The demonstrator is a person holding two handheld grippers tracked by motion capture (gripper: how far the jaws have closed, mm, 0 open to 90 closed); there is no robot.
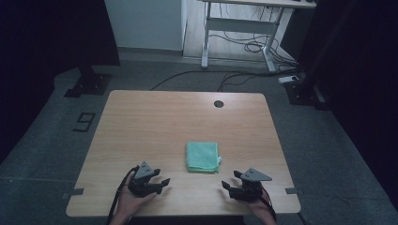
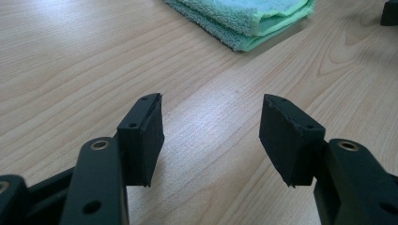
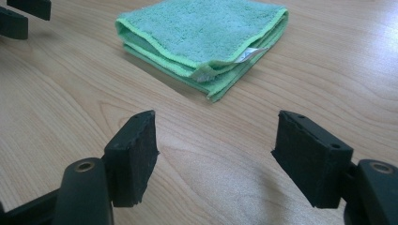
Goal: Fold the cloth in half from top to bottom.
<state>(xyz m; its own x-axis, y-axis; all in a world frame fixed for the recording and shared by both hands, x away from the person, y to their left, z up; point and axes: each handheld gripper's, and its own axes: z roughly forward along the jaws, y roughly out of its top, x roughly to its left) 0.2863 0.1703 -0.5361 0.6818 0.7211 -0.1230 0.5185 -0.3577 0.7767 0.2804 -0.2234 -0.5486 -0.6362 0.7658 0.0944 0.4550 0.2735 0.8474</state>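
Note:
A folded green towel [image 1: 202,157] lies flat on the wooden table [image 1: 141,122], a little toward the front of centre. My left gripper [image 1: 162,183] rests near the front edge, to the towel's left, jaws wide apart with only bare wood between them [image 2: 211,136]. In that view the towel [image 2: 244,16] lies ahead, apart from the pads. My right gripper [image 1: 230,180] sits to the towel's front right, likewise open and empty [image 3: 213,154]. In the right gripper view, the towel [image 3: 202,33] shows its folded edges and a small white label.
A round black grommet [image 1: 218,103] sits near the table's far edge. Beyond the table stand a white-legged desk [image 1: 244,28], loose floor cables [image 1: 244,47] and two black stand bases [image 1: 88,84]. Bare wood surrounds the towel on all sides.

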